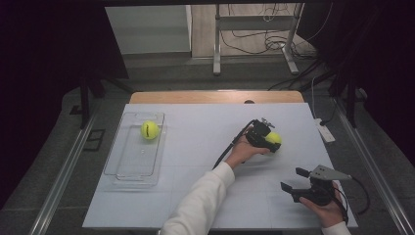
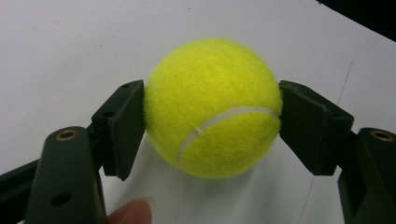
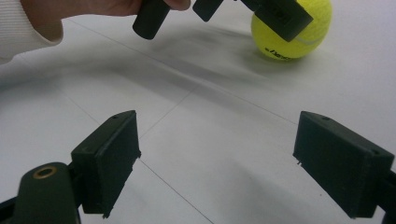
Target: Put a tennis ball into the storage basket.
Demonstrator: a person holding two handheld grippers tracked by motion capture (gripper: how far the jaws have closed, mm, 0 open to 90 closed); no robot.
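Note:
A yellow tennis ball [image 2: 212,107] rests on the white table, and both pads of my left gripper [image 2: 211,126] press against its sides, so it is shut on the ball. In the high view that gripper [image 1: 271,142] and its ball [image 1: 274,137] sit right of the table's middle. From the right gripper view the same ball [image 3: 299,35] lies ahead, partly behind the left gripper's jaw. My right gripper [image 3: 217,158] is open over bare table with nothing between its pads; in the high view it [image 1: 295,179] hovers near the front right edge. A second tennis ball [image 1: 149,129] lies in the clear tray [image 1: 127,169].
The clear tray stands at the table's left side. A white sleeve and hand [image 1: 215,183] reach in from the front. A white device [image 1: 325,131] lies at the right edge. Beyond the table are metal frame legs [image 1: 217,44] and cables on the floor.

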